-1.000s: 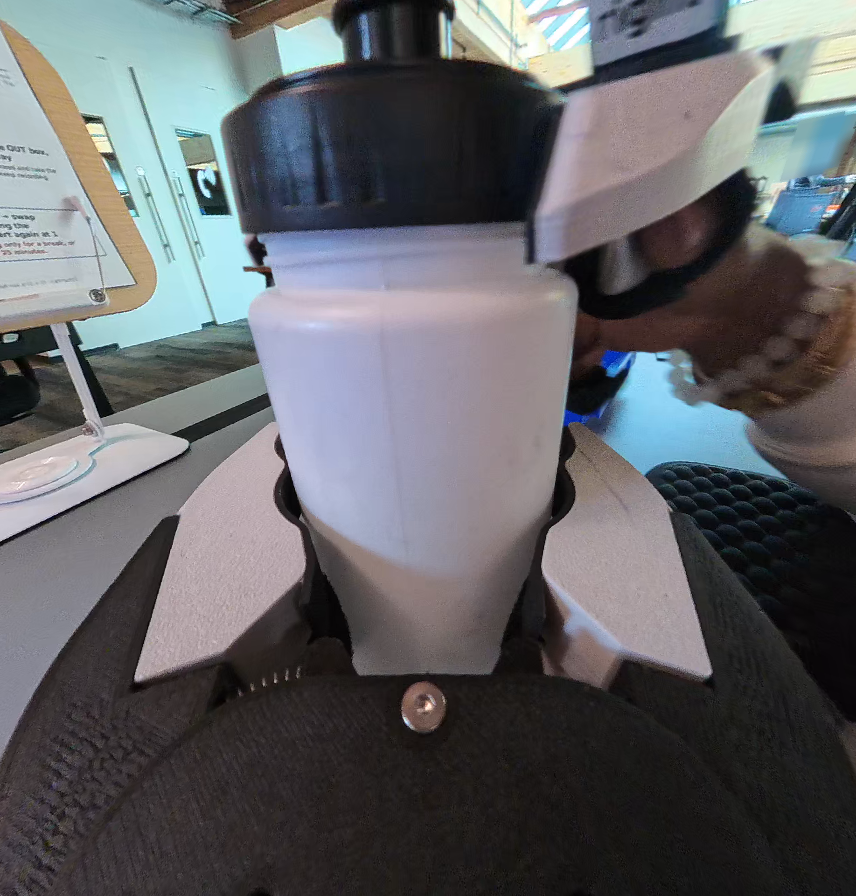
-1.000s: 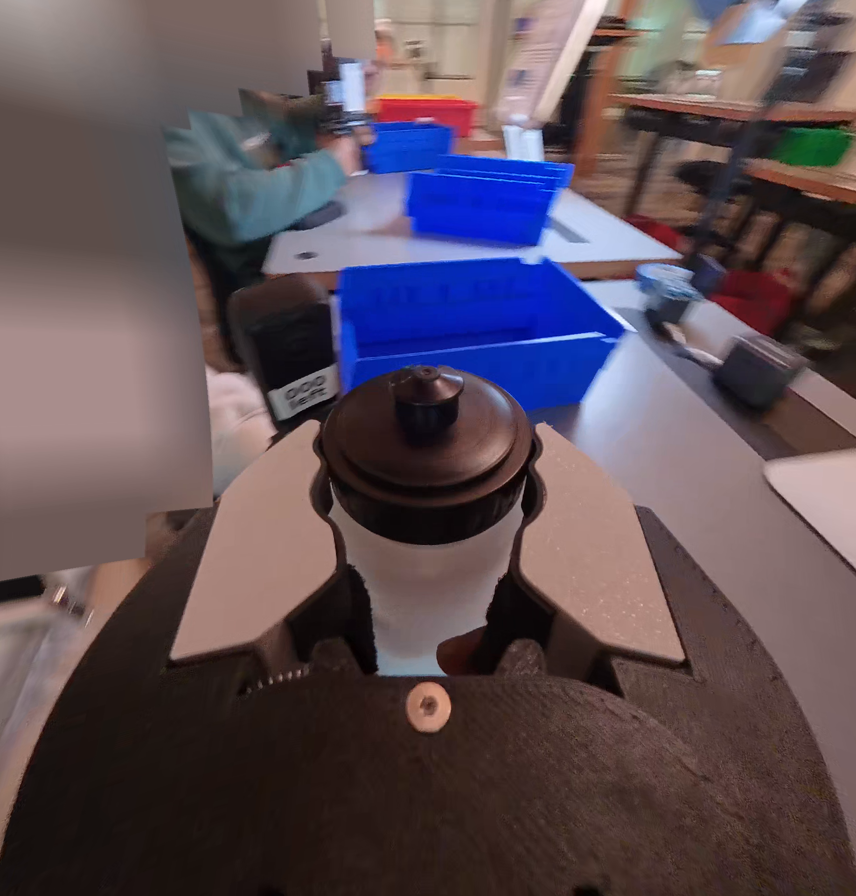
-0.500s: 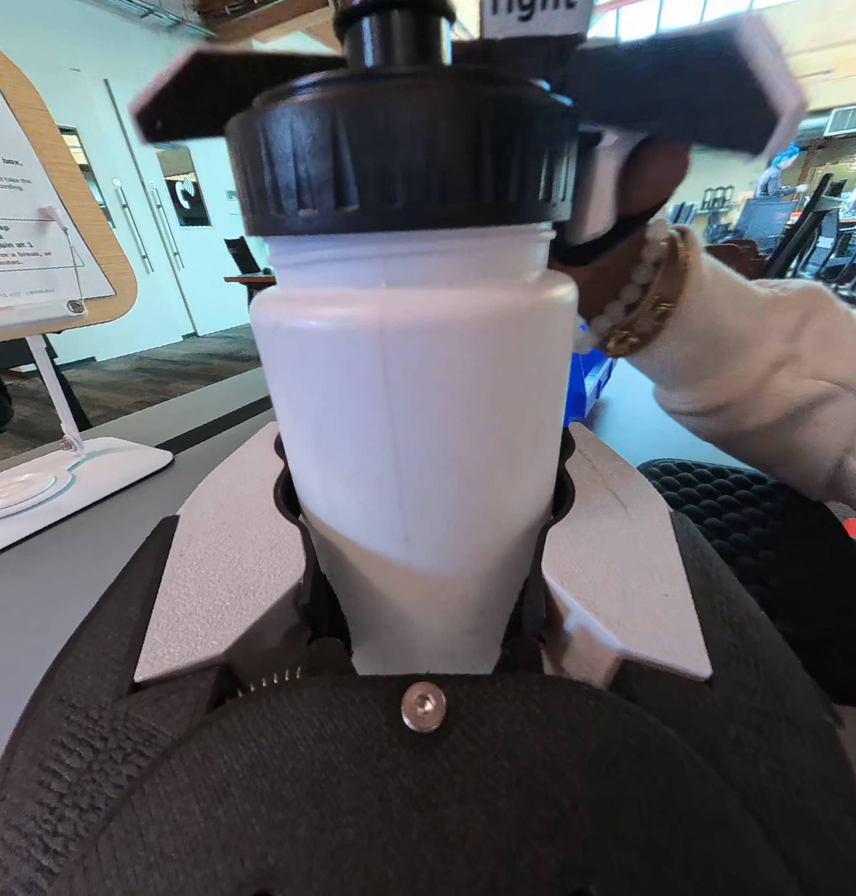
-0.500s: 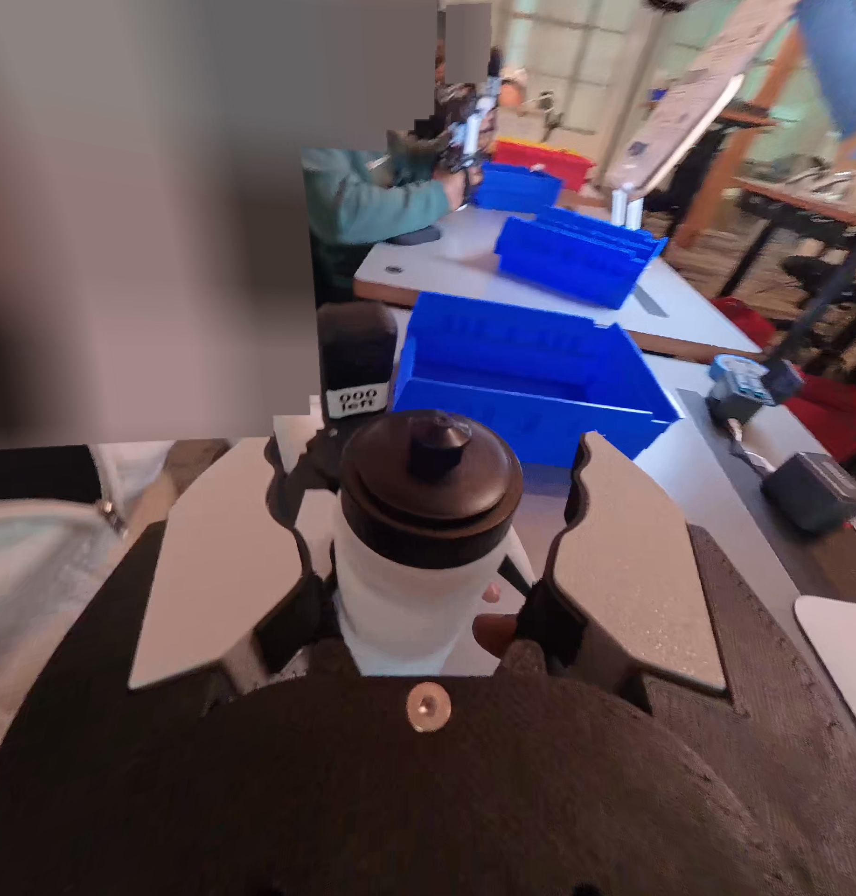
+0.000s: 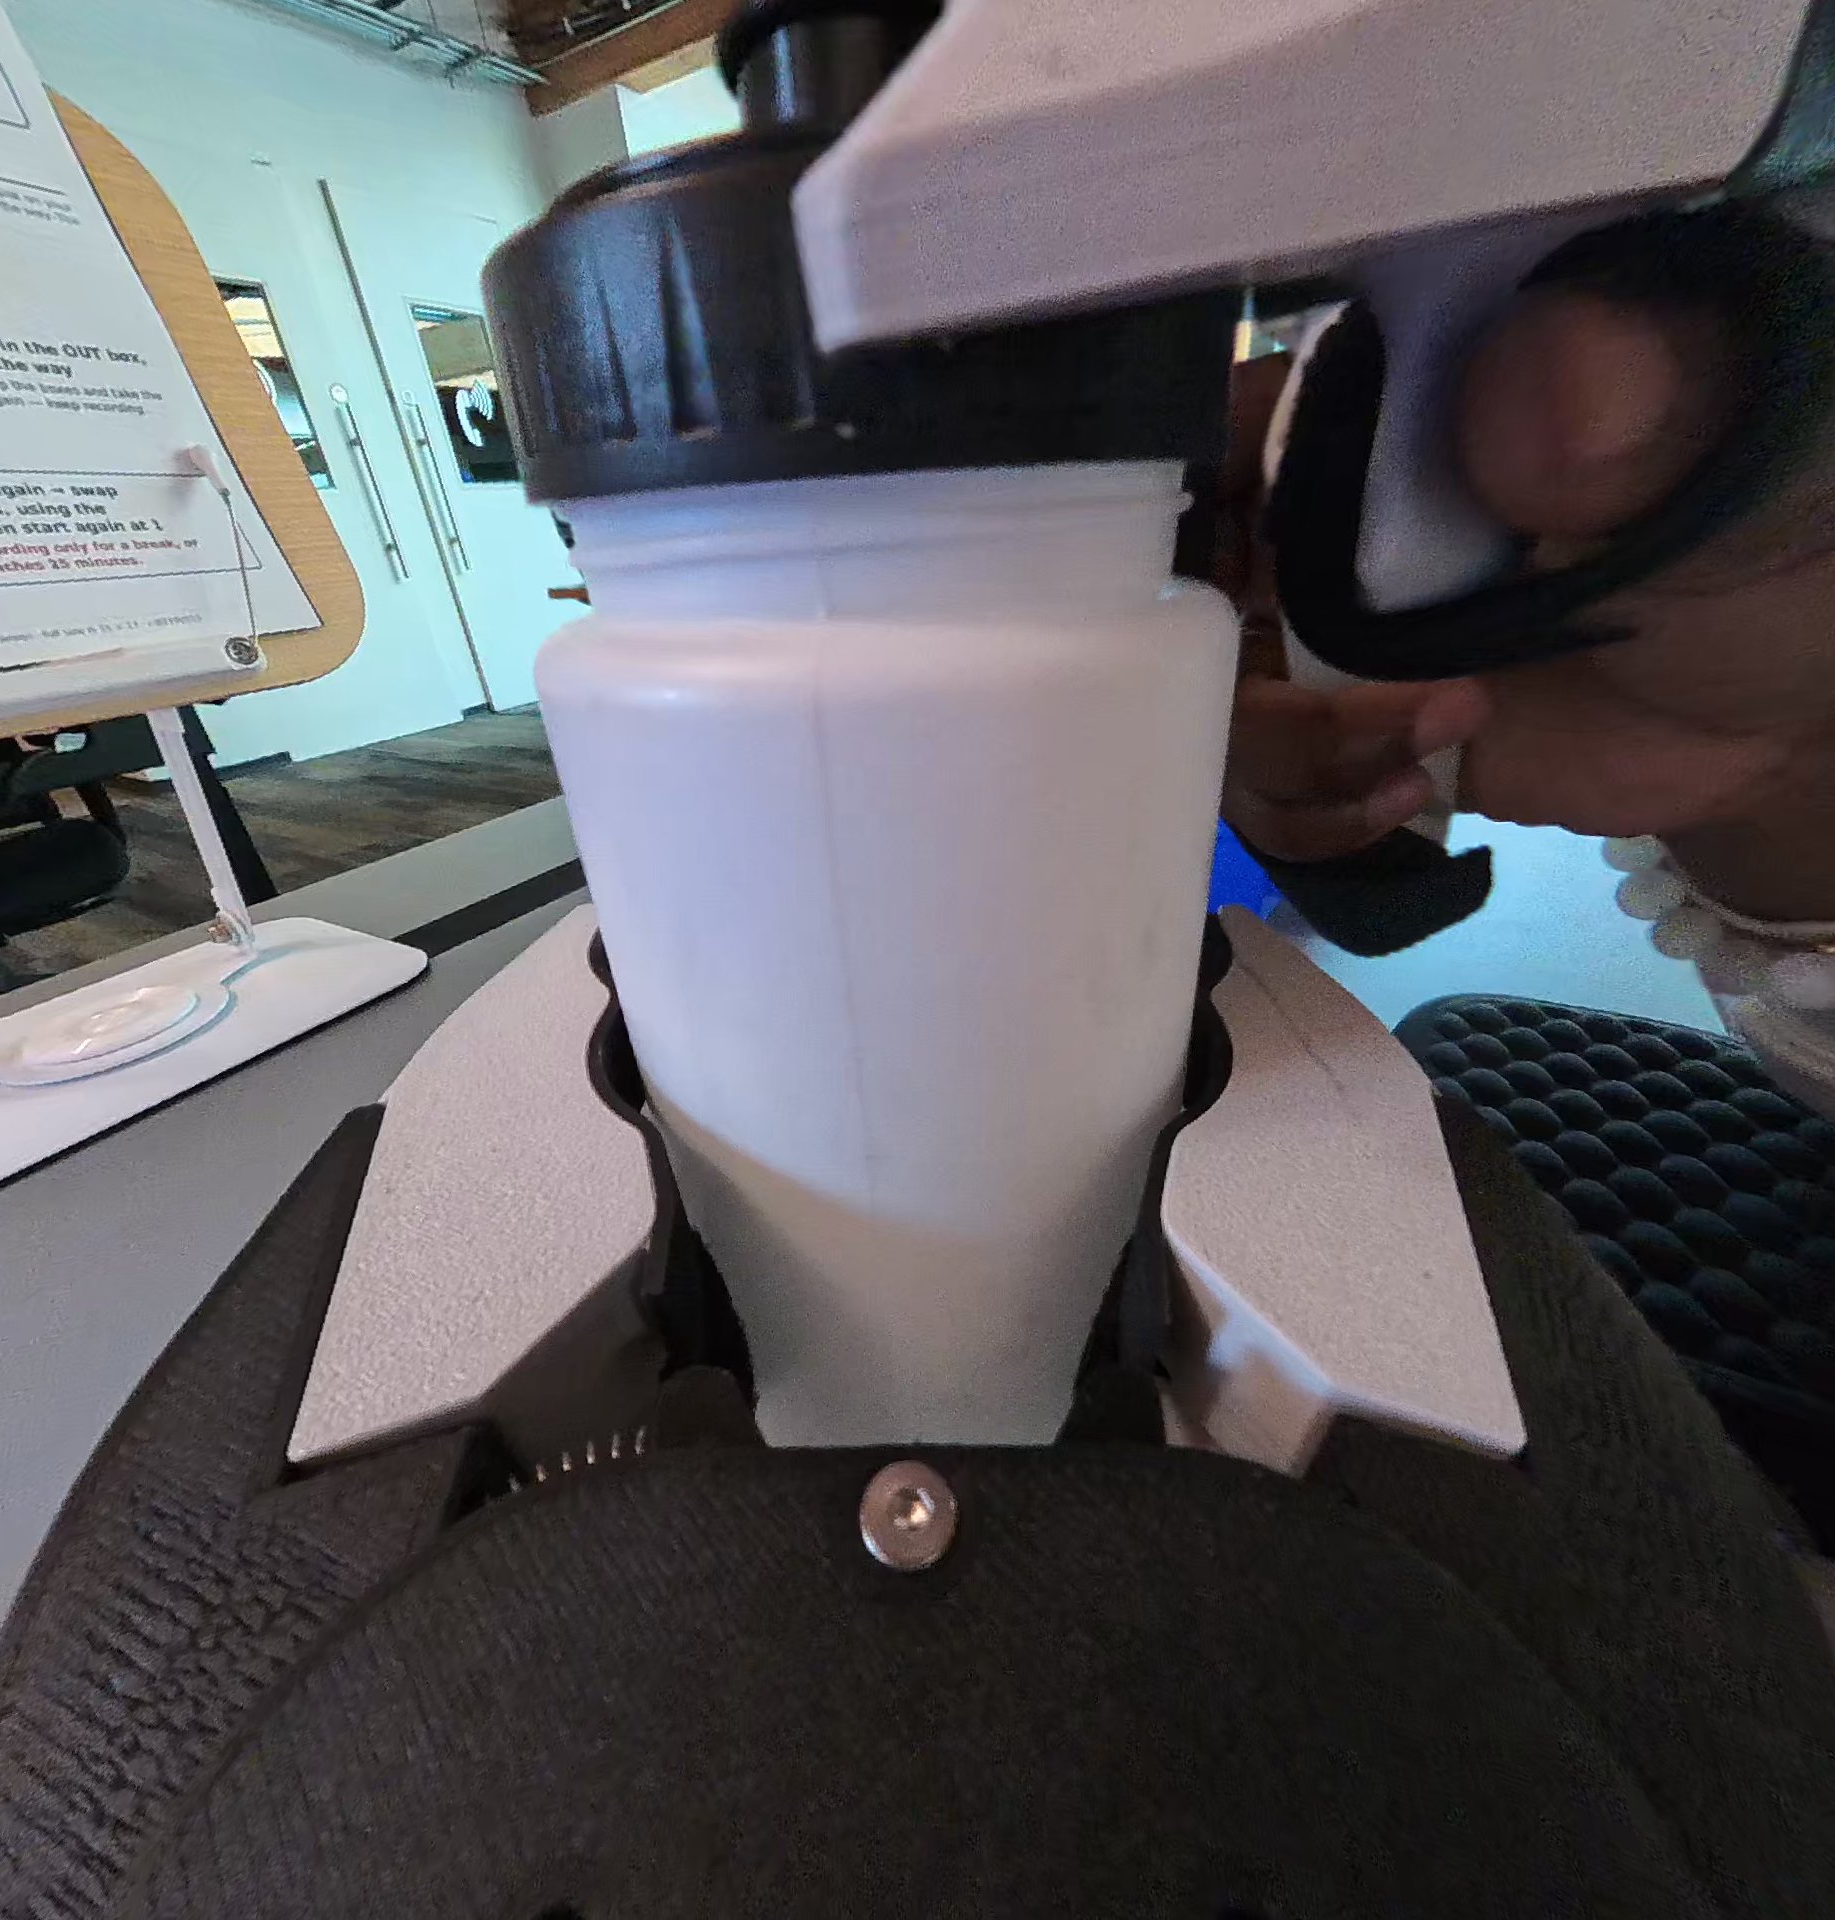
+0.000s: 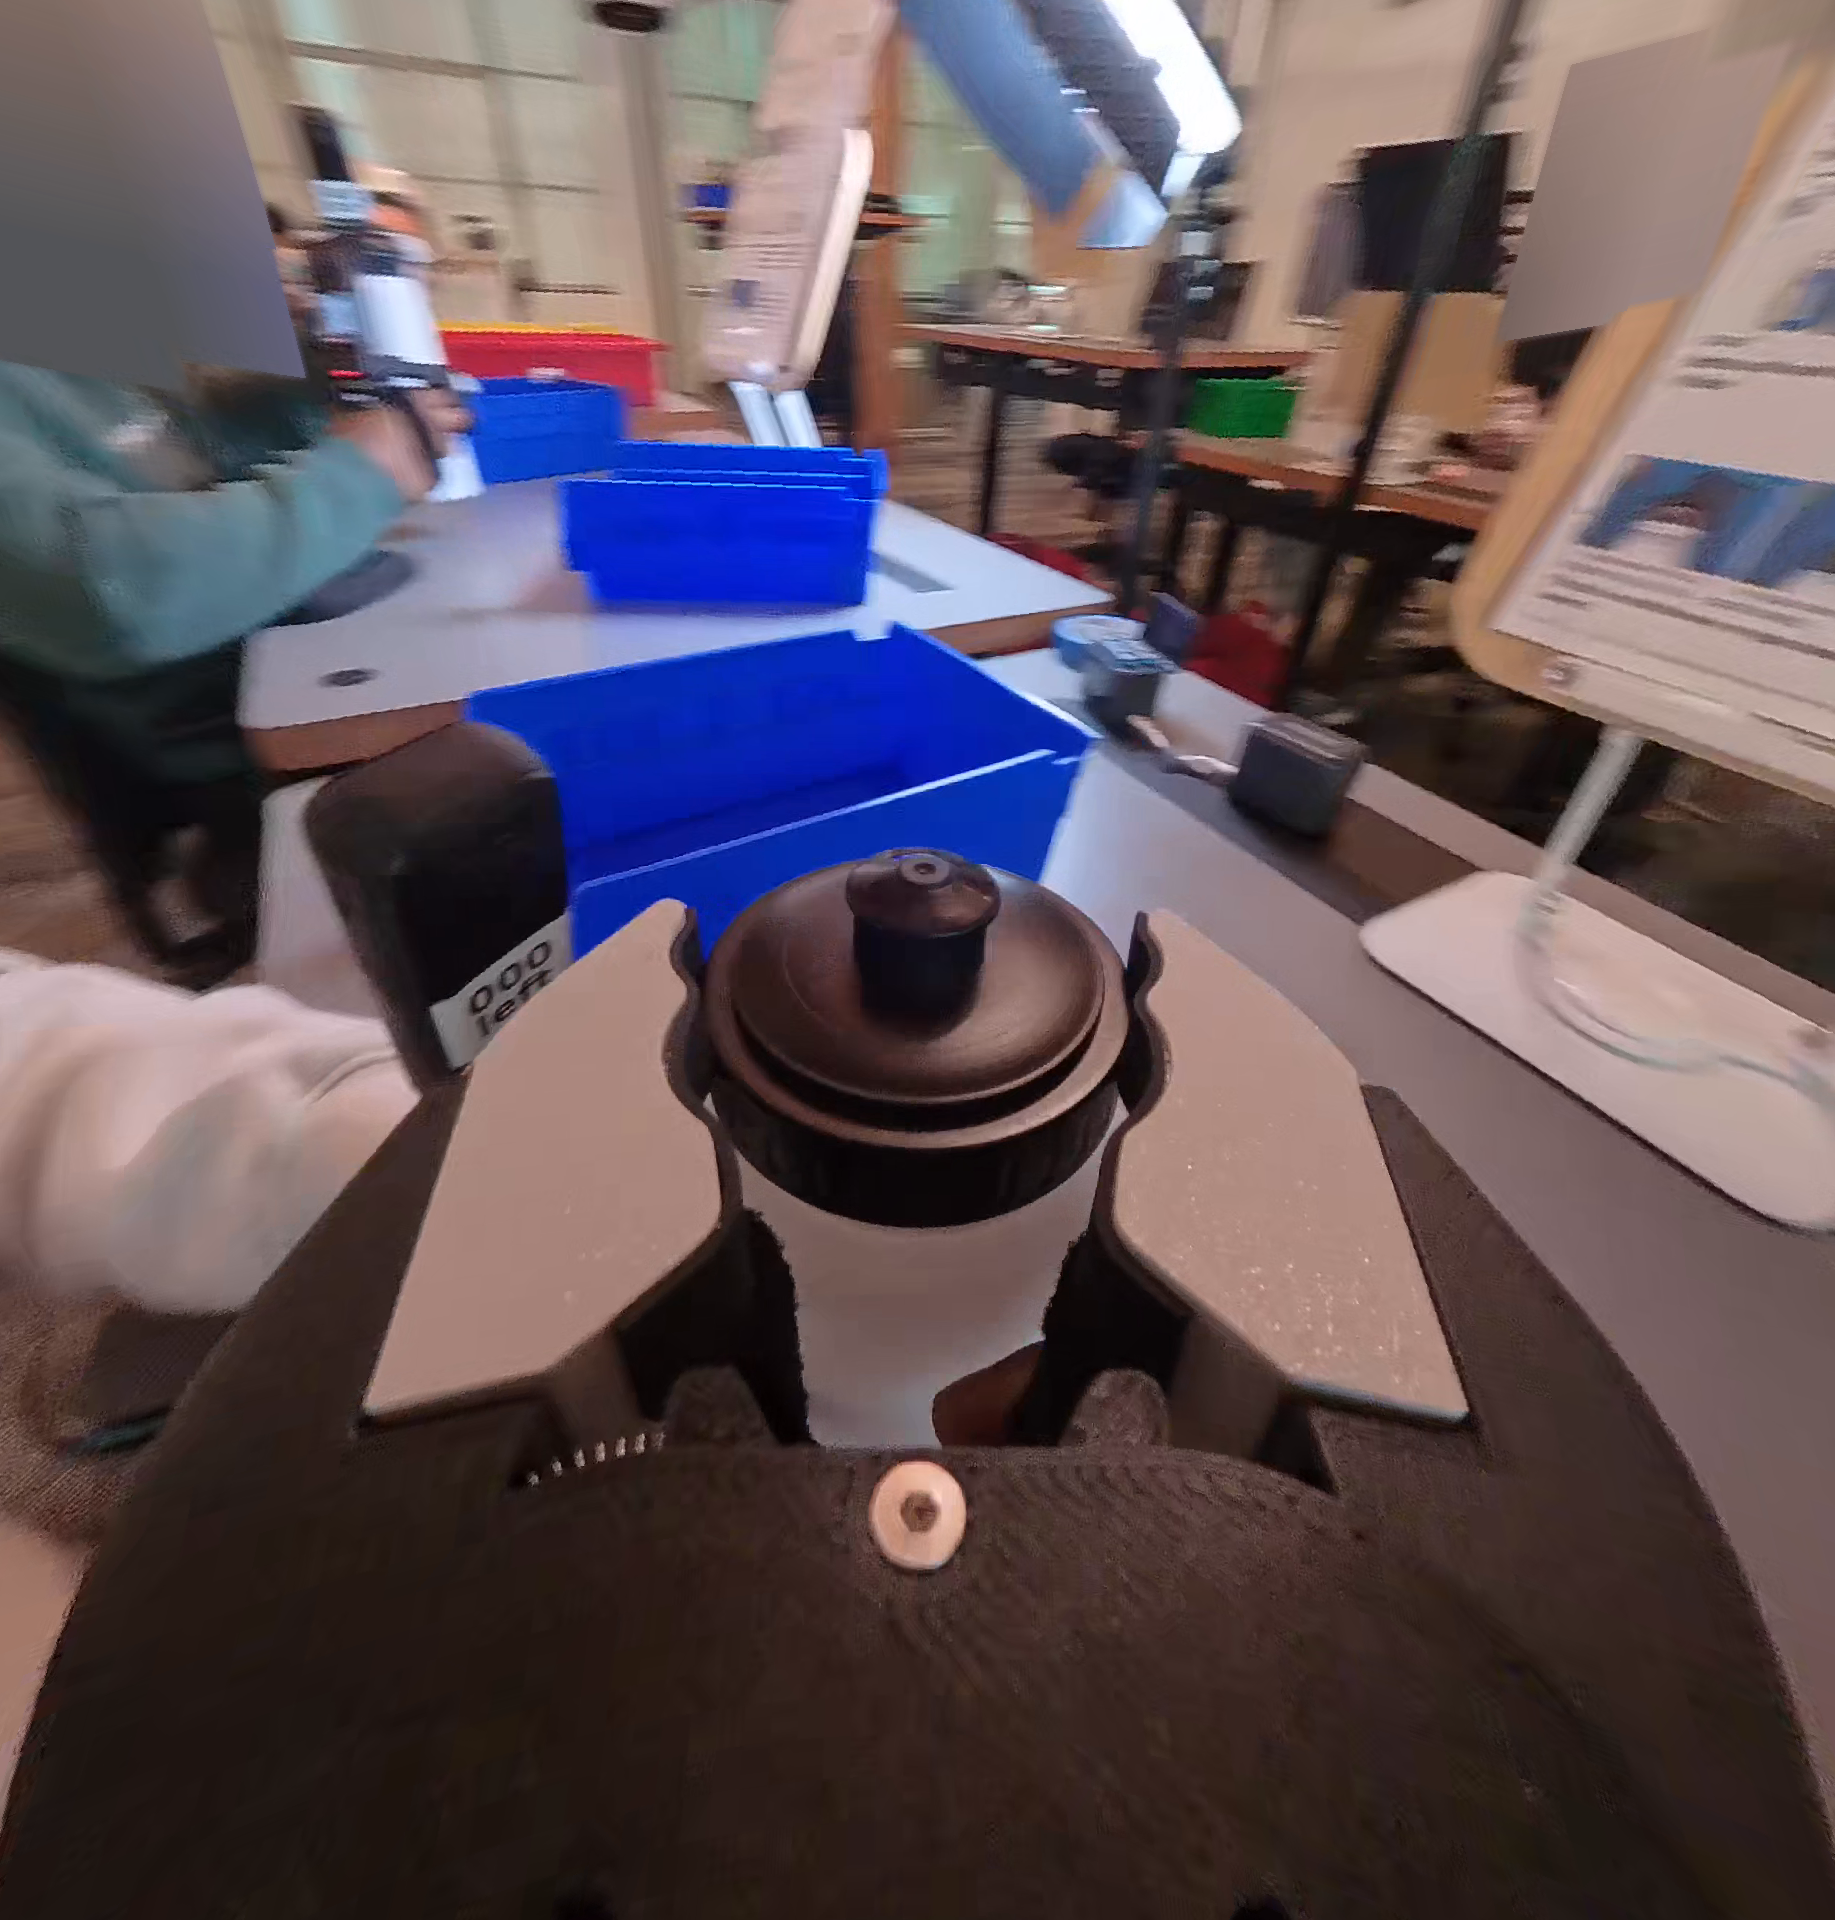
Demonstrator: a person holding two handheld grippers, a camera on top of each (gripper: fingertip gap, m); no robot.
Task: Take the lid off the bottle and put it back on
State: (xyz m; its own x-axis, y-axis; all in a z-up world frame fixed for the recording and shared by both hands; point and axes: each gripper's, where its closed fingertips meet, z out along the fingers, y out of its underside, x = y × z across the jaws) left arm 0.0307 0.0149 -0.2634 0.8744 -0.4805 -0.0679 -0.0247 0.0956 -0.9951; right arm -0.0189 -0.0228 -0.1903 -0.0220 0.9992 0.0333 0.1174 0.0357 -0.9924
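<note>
The left tool (image 5: 897, 1049) clamps the upright white bottle (image 5: 892, 862); the right tool (image 6: 913, 1049) pinches its black lid (image 6: 908, 1049), seated on top. Only the right wrist view shows the blue bin (image 6: 788, 769), seemingly empty, on the desk (image 6: 1515, 1299).

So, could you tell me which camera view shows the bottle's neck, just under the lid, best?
The left wrist view: it looks side-on, showing the white neck below the black lid. In the right wrist view, looking down, the lid hides the neck; only some bottle wall shows.
</note>
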